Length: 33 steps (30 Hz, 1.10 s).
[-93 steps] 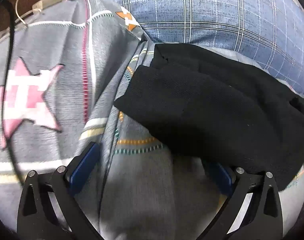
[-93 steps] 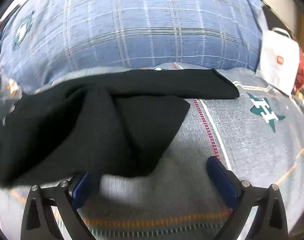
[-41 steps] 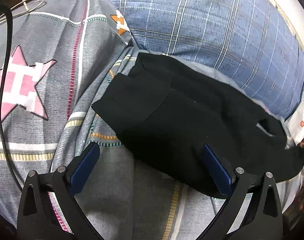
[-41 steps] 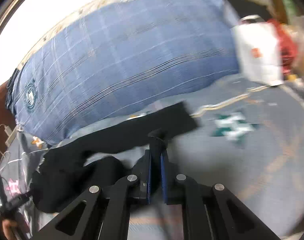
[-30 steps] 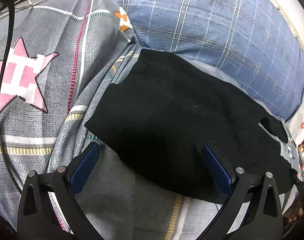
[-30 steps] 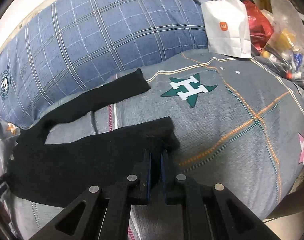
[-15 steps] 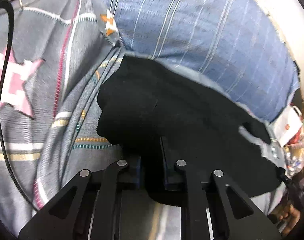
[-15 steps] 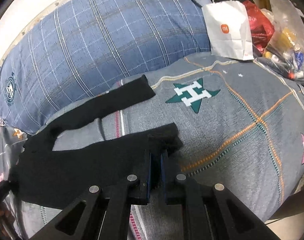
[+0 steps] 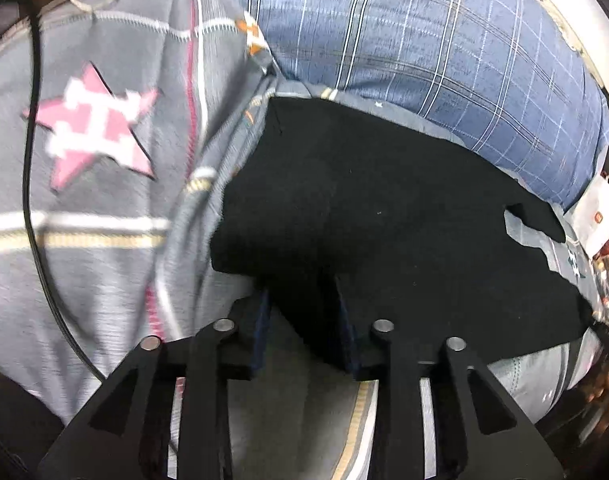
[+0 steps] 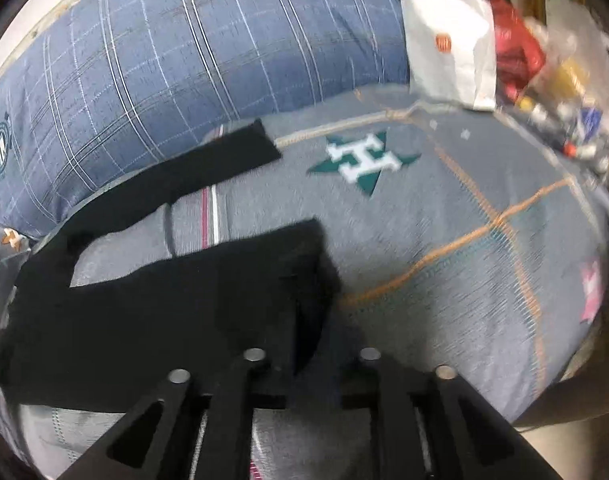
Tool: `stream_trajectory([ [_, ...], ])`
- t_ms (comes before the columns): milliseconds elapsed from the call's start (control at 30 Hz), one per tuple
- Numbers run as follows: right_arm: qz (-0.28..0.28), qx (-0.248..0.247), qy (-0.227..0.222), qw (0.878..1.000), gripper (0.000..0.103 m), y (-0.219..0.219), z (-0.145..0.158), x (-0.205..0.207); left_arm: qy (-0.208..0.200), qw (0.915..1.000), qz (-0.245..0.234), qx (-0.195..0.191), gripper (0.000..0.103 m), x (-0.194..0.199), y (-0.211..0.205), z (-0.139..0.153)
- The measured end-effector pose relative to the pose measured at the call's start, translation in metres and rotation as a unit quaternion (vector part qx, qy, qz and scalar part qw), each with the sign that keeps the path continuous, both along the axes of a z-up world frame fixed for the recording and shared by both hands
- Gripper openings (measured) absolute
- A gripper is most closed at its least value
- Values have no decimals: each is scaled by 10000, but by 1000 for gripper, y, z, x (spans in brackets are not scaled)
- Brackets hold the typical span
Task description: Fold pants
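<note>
Your black pants (image 9: 384, 220) lie spread flat on the gray bed (image 9: 104, 280), just below the blue checked pillow (image 9: 424, 40). Your left gripper (image 9: 302, 312) has its jaws opening, with the waist edge between them. Your right gripper (image 10: 308, 344) has its jaws opening too, with a leg end (image 10: 296, 264) between them.

Black pants (image 9: 384, 216) swallow the fingertips of the left gripper (image 9: 302, 304); in the right wrist view, cloth hides the pads of the right gripper (image 10: 308, 320). Beyond the pants, clutter beside the white bag (image 10: 450, 36) blurs unreadable.
</note>
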State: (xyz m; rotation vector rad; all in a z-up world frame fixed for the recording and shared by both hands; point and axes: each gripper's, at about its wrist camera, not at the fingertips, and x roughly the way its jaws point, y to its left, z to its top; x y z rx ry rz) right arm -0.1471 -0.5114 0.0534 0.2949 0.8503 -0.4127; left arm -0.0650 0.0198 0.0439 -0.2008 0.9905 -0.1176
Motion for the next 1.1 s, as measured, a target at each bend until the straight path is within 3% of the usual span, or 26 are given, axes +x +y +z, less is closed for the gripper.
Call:
stream_trajectory([
  [67,5,-219,-90,9997,25,1,13,1,-106,9998,14,155,33,-1,5,15],
  [133,48,-416,-243,9988,30,4,28,6,-299,9991,-15,288,40,-3,9,32],
  [200,264,-388,-518,9976,38,8,42,19,-429,9987,-120,263,75,3,11,42],
  [233,568,-270,-671,9958,43,14,49,32,-585,9979,-212,199,77,8,9,49],
  [333,1482,-144,-793,9857,47,35,55,74,-740,9955,-481,350,77,33,-6,56],
  [433,2486,-537,-572,9654,47,69,51,127,-695,9928,-888,396,77,69,-25,52],
  [500,3201,-641,-417,9443,47,92,45,162,-570,9898,-1246,393,77,94,-38,45],
  [633,4085,-1011,-105,9071,47,124,29,217,-156,9783,-1980,586,77,149,-64,21],
  [733,4494,-1092,39,8866,48,135,19,252,-56,9688,-2350,785,77,181,-74,10],
  [900,5008,-992,322,8592,55,140,4,294,176,9573,-2792,736,77,227,-81,-4],
  [1100,5481,-645,777,8303,58,143,-17,323,523,9214,-3695,1087,77,254,-99,-26],
])
